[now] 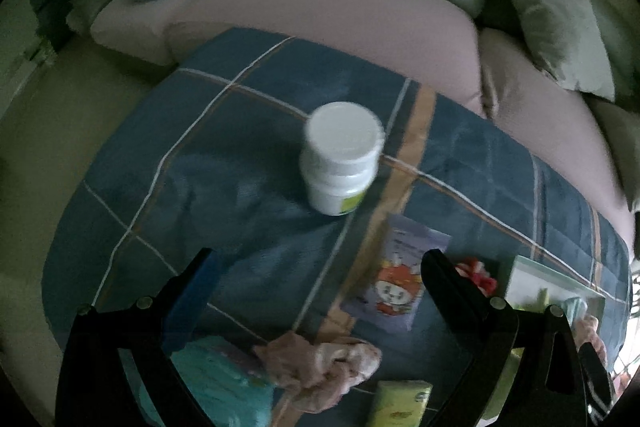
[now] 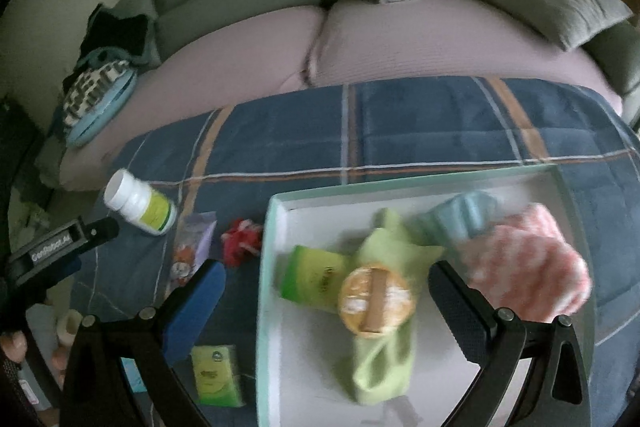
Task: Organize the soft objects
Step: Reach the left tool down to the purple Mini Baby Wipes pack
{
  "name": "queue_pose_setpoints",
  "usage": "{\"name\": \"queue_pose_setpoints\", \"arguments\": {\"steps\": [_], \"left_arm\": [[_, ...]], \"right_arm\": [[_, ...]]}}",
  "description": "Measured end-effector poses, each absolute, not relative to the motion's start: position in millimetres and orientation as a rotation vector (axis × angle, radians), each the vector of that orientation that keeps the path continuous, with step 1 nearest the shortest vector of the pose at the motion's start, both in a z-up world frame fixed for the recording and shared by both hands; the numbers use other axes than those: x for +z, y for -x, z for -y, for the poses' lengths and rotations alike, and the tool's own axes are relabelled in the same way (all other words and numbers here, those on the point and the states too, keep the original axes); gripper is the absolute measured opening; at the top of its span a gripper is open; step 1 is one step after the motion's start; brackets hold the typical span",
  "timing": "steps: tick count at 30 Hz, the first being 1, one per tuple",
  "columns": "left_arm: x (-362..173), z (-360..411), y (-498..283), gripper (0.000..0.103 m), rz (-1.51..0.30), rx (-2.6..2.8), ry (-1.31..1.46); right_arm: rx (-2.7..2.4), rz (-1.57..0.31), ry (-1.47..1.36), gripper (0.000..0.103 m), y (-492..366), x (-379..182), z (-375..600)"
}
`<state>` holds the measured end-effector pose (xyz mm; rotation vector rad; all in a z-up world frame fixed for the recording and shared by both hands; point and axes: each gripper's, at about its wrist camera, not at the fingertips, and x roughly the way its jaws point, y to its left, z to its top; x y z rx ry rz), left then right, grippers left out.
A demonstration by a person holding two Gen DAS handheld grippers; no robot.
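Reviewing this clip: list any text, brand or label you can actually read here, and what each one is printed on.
"GenRobot.AI" (roughly; blurred): on the left tongs body, seen from the right wrist.
White bottle label: too blurred.
Green packets: print unreadable.
Cartoon sachet: print unreadable.

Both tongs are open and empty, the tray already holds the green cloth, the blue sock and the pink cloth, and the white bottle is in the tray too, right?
Not quite. The white bottle stands on the plaid blanket, left of and outside the tray; the right wrist view shows this. The rest holds.
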<state>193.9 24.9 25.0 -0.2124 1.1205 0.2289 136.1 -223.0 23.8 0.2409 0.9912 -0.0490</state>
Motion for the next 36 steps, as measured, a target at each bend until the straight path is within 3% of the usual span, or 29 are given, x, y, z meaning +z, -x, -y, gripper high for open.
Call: {"name": "queue_pose_setpoints", "arguments": {"steps": [20,36], "left_arm": [[-13.3,-11.4,-220.2,0.1,-1.222,0.164,0.233],[-51.7,12.9,-240.3,0.1,-1.317,0.105,0.22]], "right_arm": [[0.071,-1.057,-0.146,0.09,-165.1,-10.2,170.7],[0.054,-1.082,-0.146,0.088,-180.8,-21.4,172.9]]}}
